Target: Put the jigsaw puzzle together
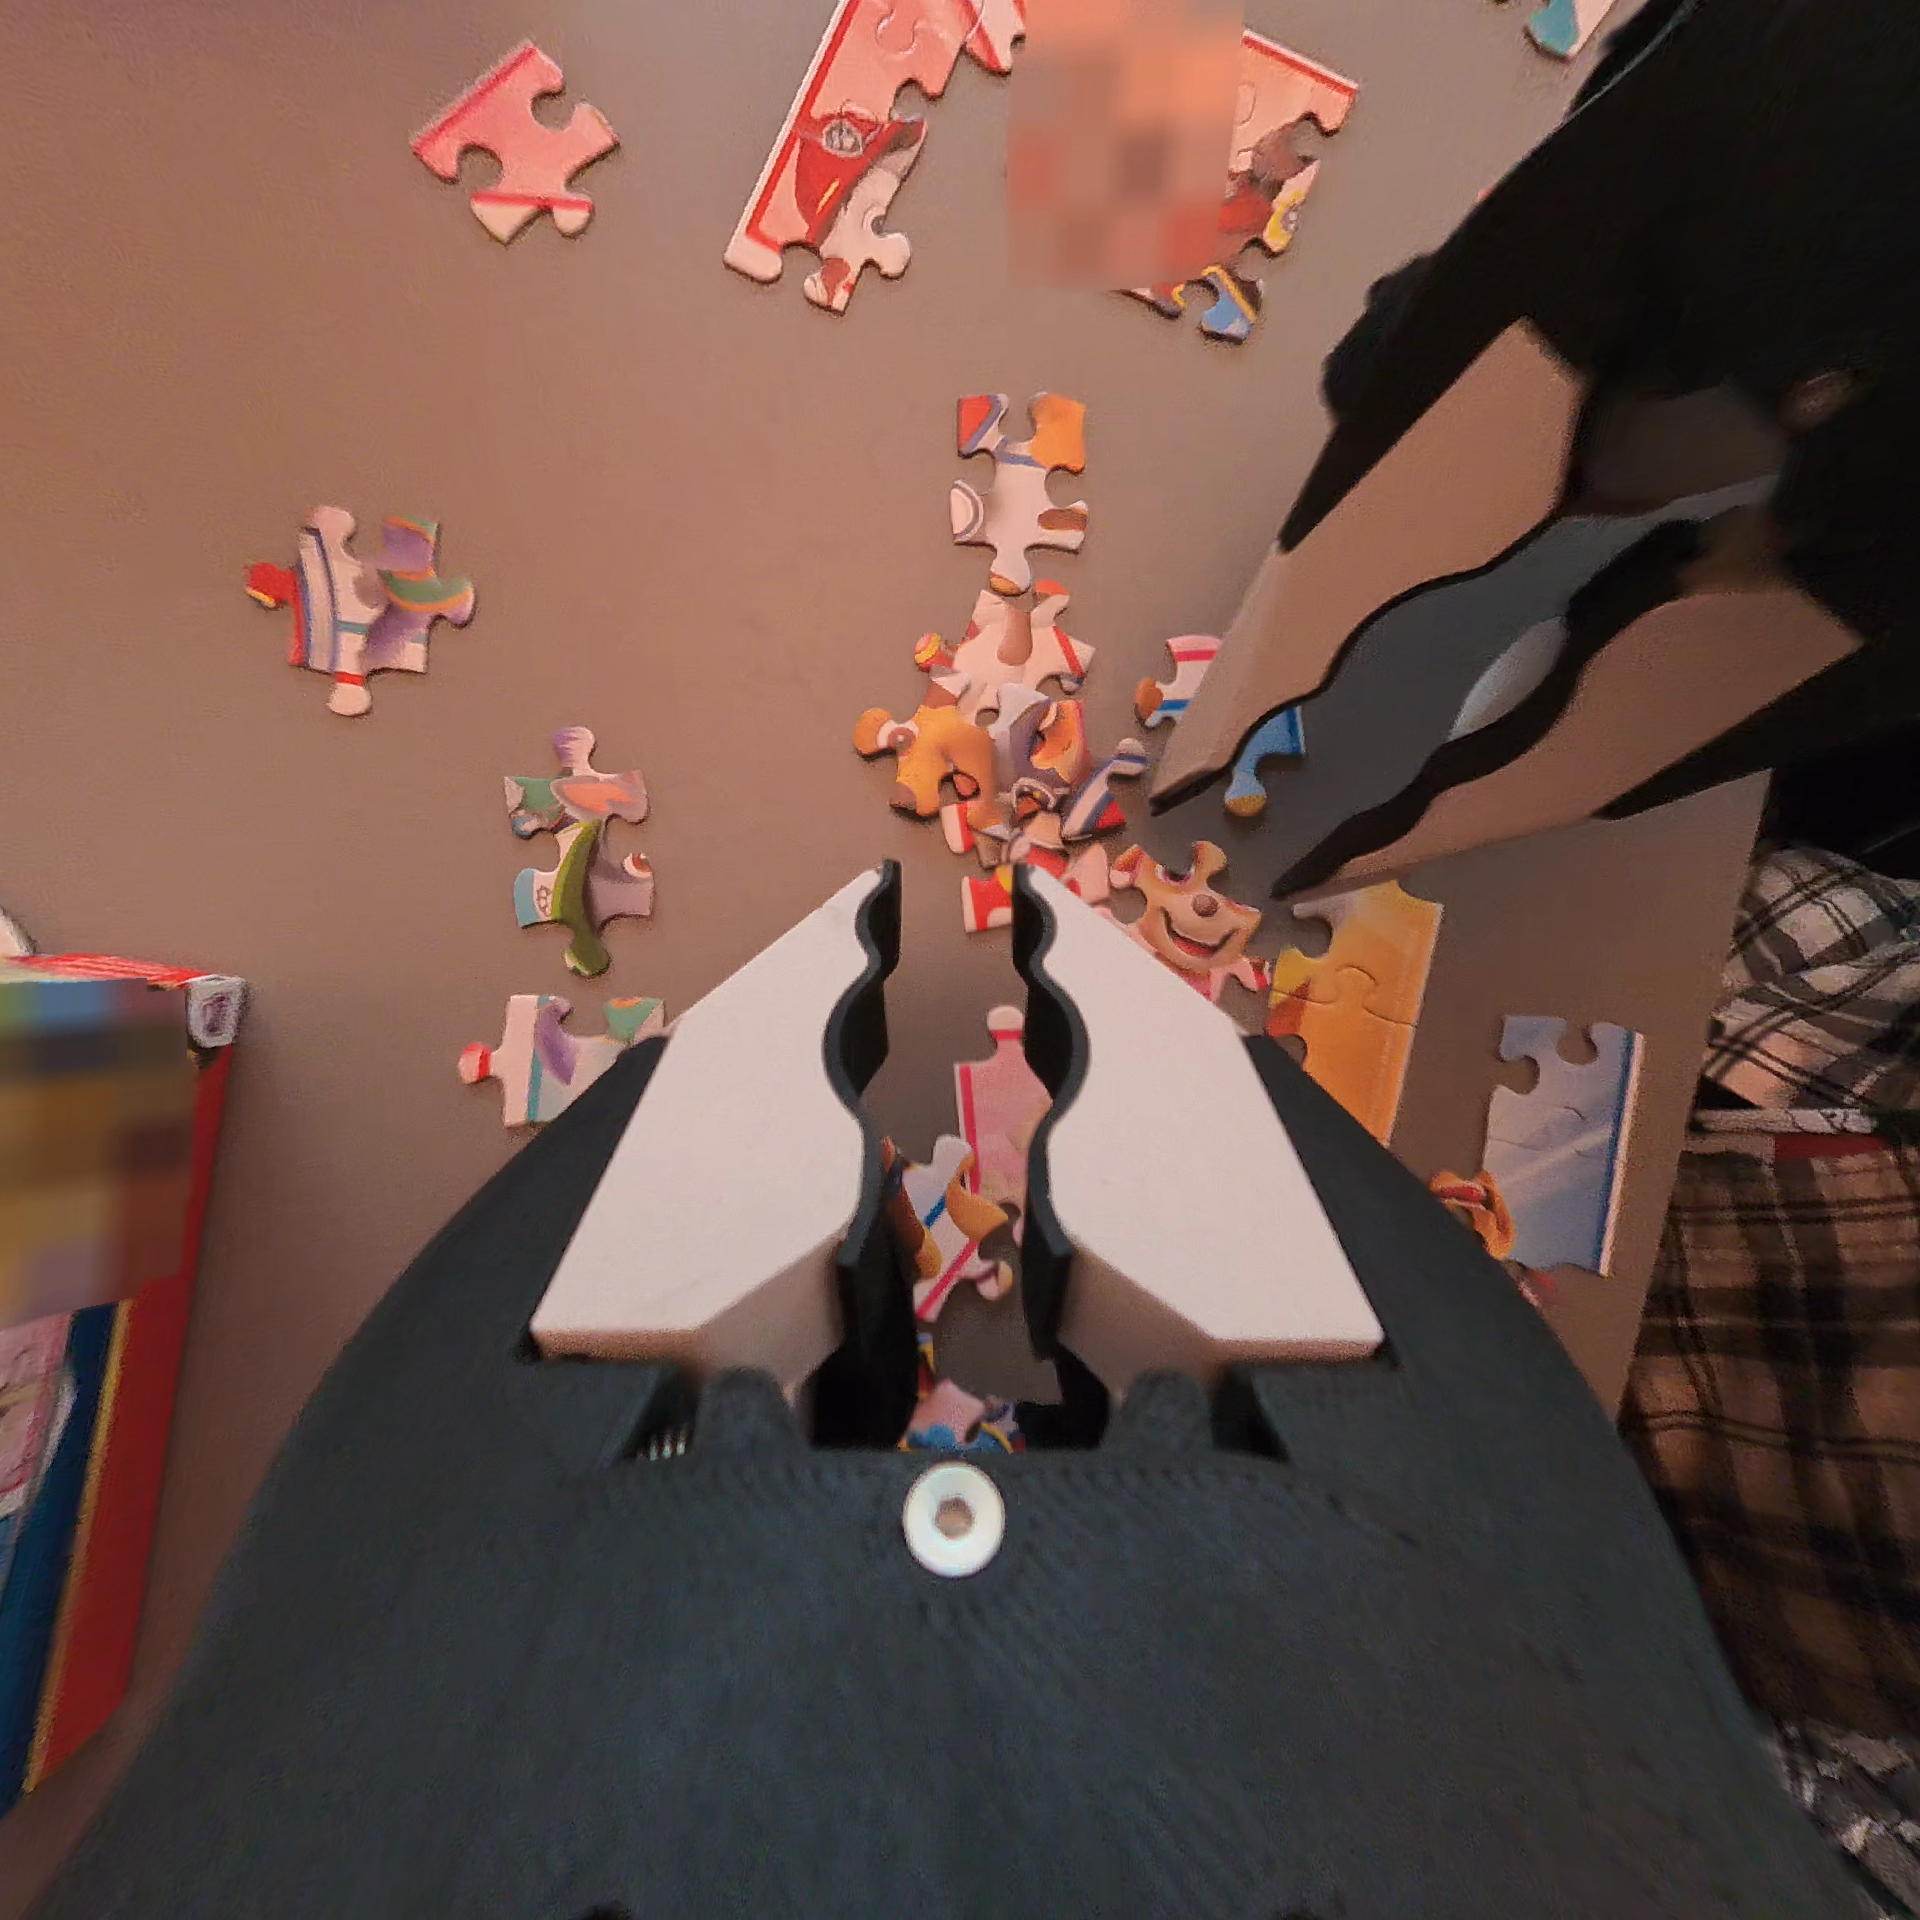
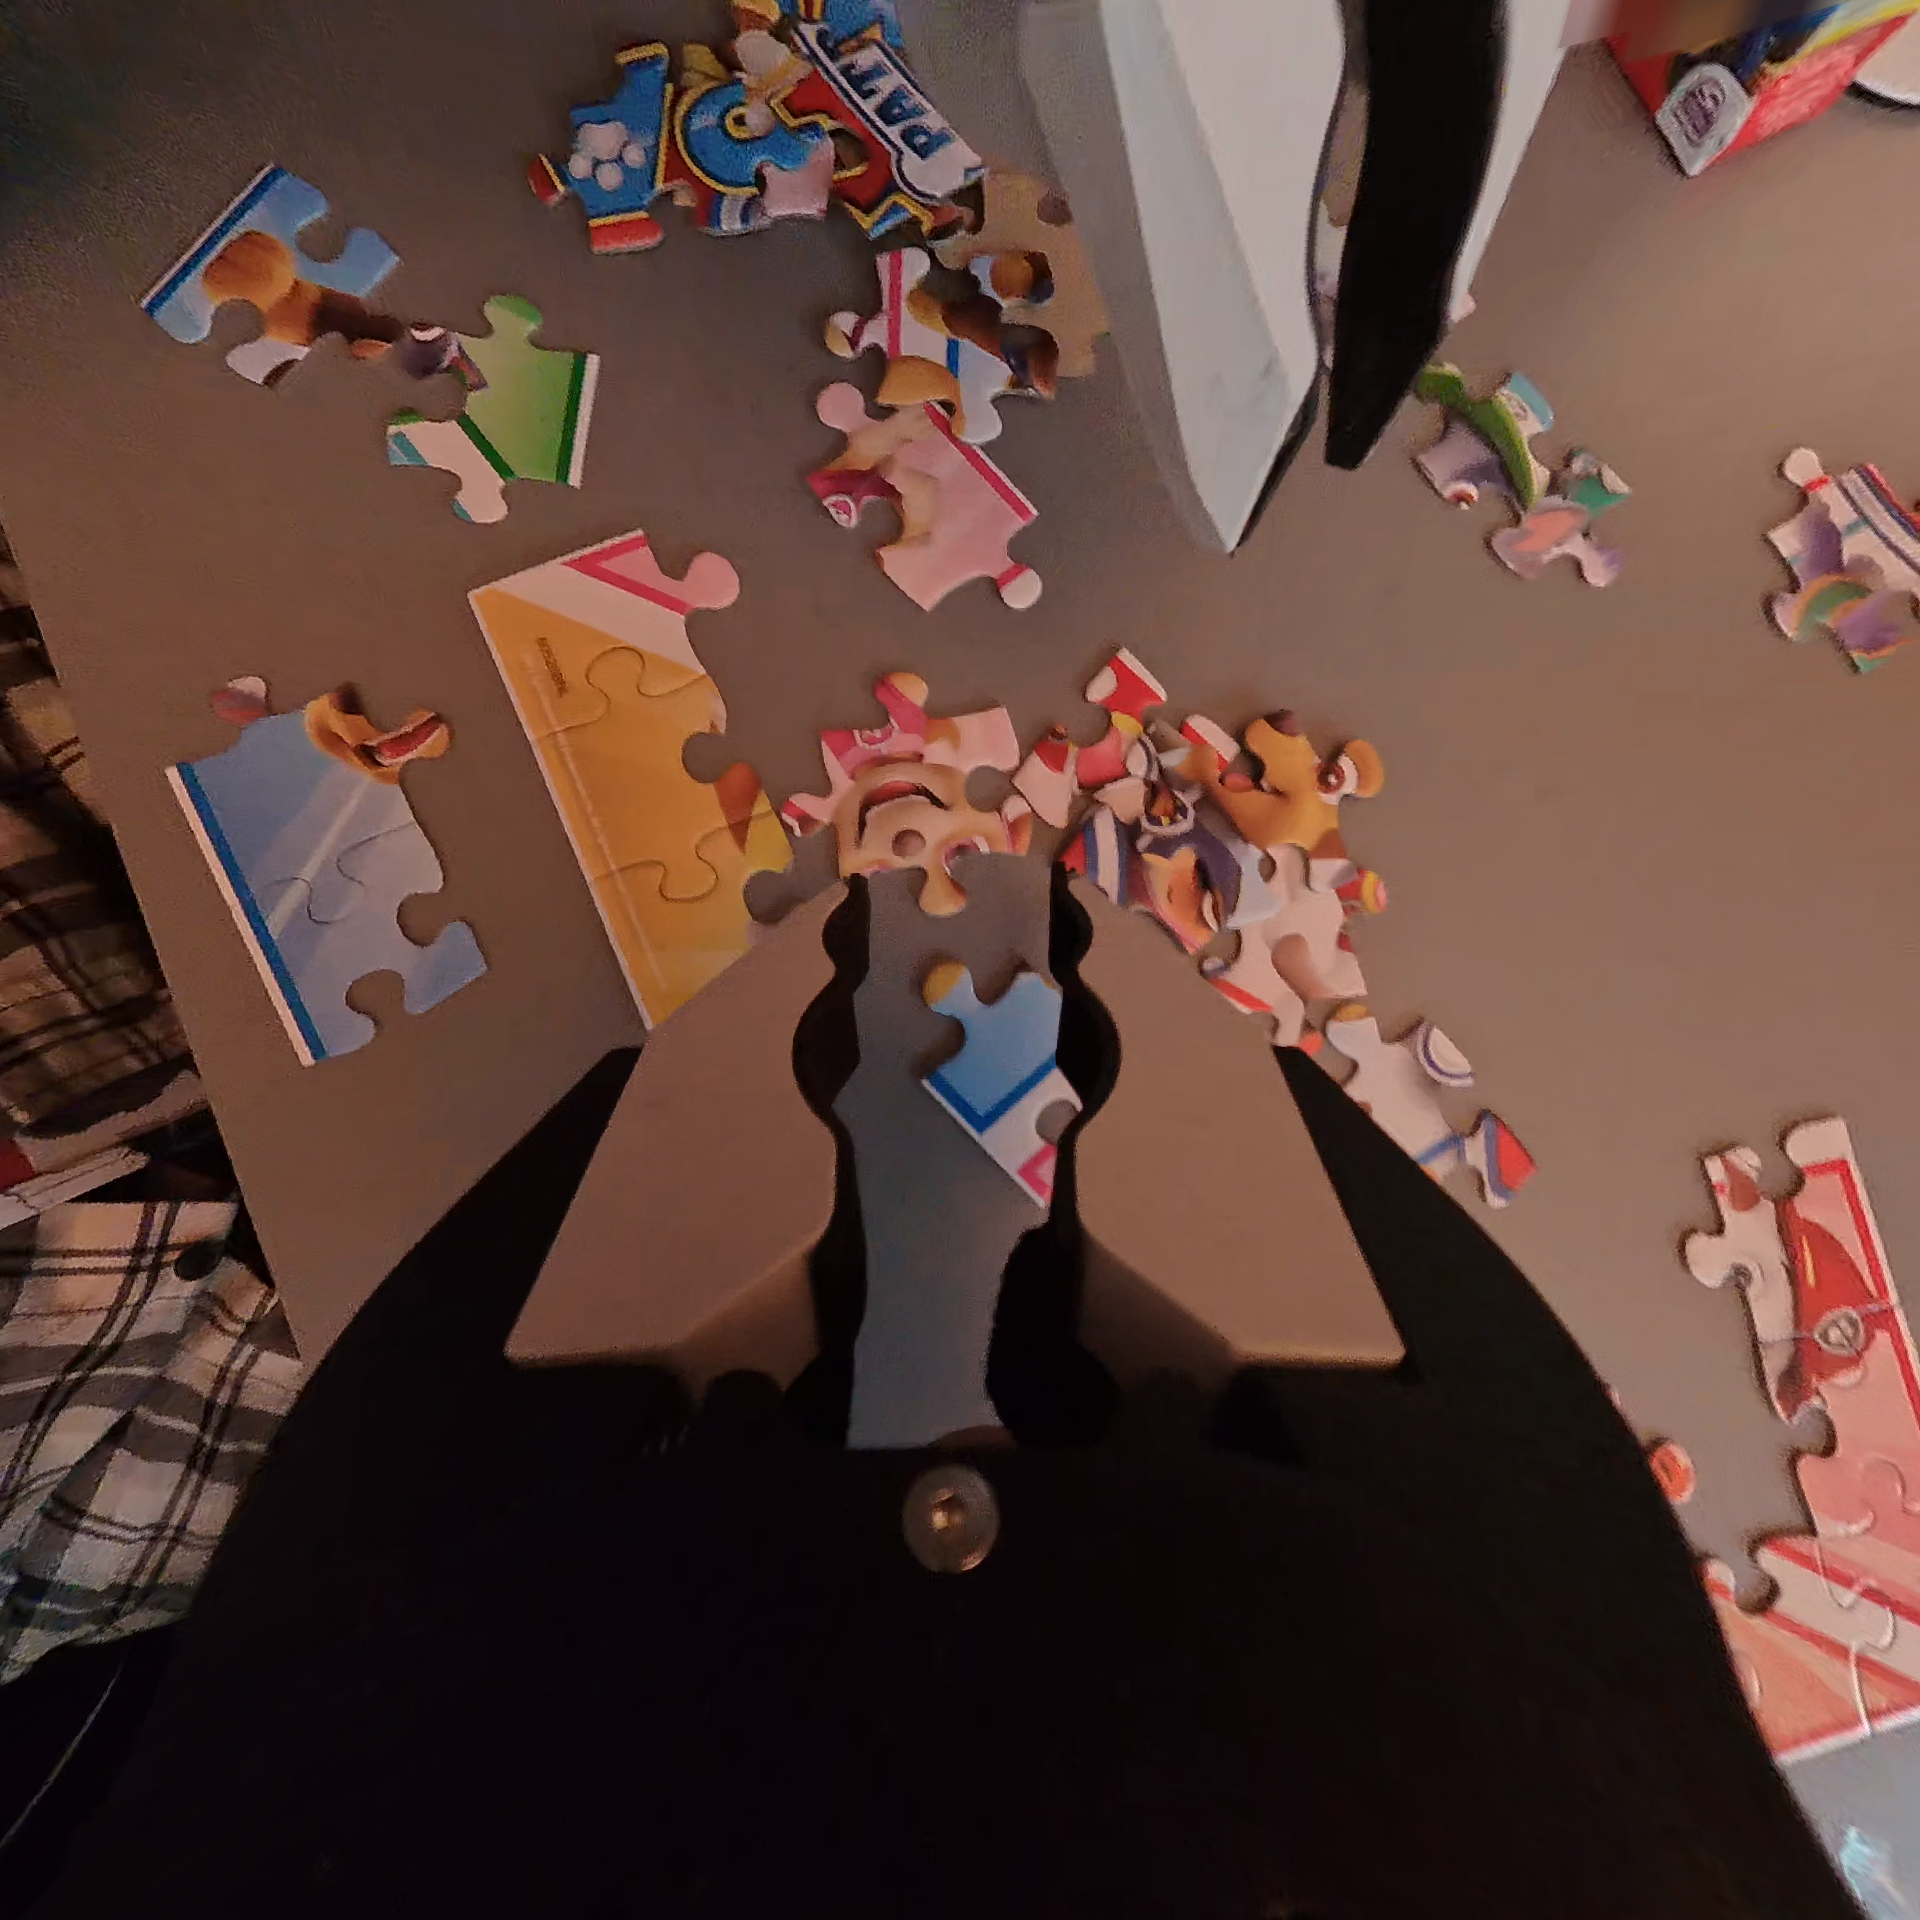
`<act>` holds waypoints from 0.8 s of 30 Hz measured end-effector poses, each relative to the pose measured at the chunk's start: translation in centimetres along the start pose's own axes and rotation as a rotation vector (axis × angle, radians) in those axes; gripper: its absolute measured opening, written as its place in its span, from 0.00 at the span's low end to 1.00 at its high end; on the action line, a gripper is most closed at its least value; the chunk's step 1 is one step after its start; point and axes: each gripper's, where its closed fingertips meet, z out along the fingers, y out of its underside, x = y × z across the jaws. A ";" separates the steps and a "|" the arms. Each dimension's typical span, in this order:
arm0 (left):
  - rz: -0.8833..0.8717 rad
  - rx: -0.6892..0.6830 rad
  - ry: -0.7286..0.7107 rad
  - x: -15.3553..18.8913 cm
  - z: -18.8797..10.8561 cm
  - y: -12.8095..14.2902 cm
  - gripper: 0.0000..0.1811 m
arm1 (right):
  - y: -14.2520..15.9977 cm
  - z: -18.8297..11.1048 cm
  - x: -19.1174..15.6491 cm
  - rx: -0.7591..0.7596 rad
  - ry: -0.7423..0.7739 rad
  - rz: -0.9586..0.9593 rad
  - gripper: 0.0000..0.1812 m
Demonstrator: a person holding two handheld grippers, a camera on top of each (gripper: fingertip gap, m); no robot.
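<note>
A: Right wrist view first: the right gripper (image 2: 956, 883) hangs over the grey table (image 2: 1558, 727) with its jaws parted and nothing between them. A loose blue-and-white piece (image 2: 1003, 1070) lies flat on the table in the gap below, half hidden by one finger.

B: And the left gripper (image 1: 956, 883)?

A: Its fingers stand a little apart too, holding nothing, above the middle pile of pieces (image 1: 1013, 748). No puzzle piece is gripped by either.

B: Where does the puzzle itself stand?

A: Mostly scattered. A few small sections are joined: a yellow section (image 2: 634, 790), a pale blue section (image 2: 312, 873) beside it, and a red-bordered section (image 2: 1829, 1434) off to the side. The puzzle box (image 1: 94, 1299) sits at the table's edge. I judge the job far from done.

B: What could go wrong from here?

A: The pieces are thin and lie flat, so fingers closing on the blue-and-white piece may scrape over it or push it along instead of lifting it. The piled pieces overlap, so a grab there could lift two or scatter the heap. The two grippers are also close together over the same pile and could knock each other, and a sideways nudge might pull the yellow section's joints apart.
</note>
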 end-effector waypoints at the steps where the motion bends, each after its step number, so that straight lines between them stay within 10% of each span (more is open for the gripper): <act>1: 0.009 0.000 -0.016 0.1 -0.7 -0.1 0.11 | -0.3 0.3 -0.2 0.003 -0.006 -0.005 0.19; 9: 0.003 -0.001 -0.046 2.0 -3.4 1.8 0.12 | -1.2 2.4 -0.5 -0.039 -0.071 -0.007 0.18; 24: -0.108 0.062 -0.072 5.0 0.5 5.3 0.14 | -1.0 2.3 -2.0 -0.054 -0.093 0.029 0.19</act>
